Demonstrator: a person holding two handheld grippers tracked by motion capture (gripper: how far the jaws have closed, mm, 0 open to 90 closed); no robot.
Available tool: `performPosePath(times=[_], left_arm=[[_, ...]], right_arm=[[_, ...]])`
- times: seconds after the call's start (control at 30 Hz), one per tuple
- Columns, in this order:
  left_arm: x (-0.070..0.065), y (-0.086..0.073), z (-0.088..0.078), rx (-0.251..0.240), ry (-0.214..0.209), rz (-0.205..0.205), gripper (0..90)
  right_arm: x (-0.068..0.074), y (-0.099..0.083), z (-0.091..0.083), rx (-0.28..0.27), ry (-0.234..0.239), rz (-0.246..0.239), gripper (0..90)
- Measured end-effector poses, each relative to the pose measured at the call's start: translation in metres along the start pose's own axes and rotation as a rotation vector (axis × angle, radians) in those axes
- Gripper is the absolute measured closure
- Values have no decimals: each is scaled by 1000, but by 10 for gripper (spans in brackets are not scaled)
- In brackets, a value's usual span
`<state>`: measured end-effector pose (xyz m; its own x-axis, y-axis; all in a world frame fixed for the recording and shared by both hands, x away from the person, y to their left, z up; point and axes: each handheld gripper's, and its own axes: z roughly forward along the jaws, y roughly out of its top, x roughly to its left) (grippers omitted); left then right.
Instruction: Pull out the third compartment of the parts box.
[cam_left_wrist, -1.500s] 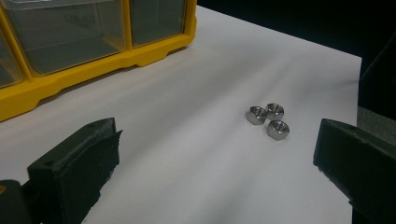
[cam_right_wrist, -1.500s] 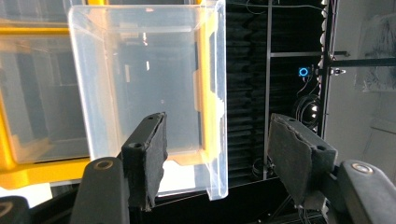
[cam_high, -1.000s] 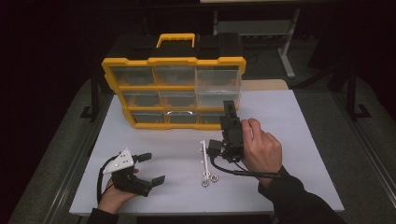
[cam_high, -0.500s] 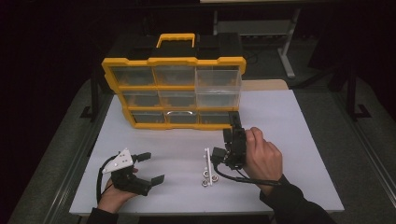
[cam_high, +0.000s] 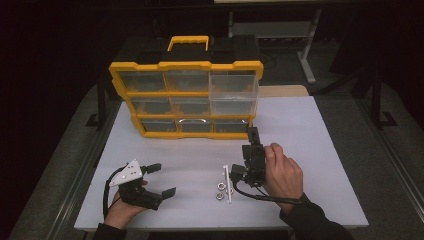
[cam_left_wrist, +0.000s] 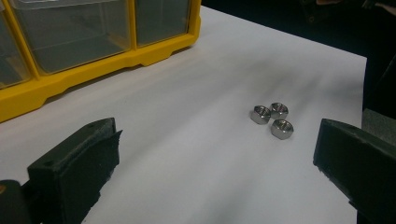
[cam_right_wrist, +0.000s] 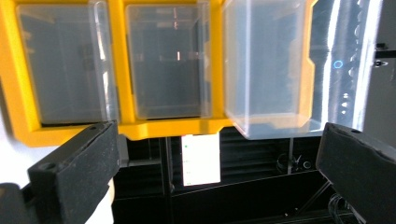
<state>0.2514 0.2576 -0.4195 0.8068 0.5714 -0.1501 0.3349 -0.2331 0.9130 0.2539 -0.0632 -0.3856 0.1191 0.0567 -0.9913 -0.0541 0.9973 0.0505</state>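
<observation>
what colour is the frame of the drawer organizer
Yellow, with clear plastic drawers; the organizer frame shows best in the high view.

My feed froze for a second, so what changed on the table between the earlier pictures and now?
The right gripper has come back from the yellow organizer toward the near edge and sunk lower; its jaws have just been opening, with nothing between them. The left gripper stayed put, open. The three nuts and the white rod lie where they were.
</observation>
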Motion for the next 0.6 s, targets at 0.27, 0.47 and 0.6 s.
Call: performPosePath(times=[0.27, 0.47, 0.6], left_arm=[[0, 0, 0, 1, 1, 4, 0], [1, -1, 0, 3, 1, 7, 0], [1, 0, -1, 4, 3, 10, 0]], right_arm=[[15, -6, -1, 5, 27, 7, 0], [24, -10, -3, 14, 37, 15, 0], [30, -14, -4, 5, 62, -10, 0]])
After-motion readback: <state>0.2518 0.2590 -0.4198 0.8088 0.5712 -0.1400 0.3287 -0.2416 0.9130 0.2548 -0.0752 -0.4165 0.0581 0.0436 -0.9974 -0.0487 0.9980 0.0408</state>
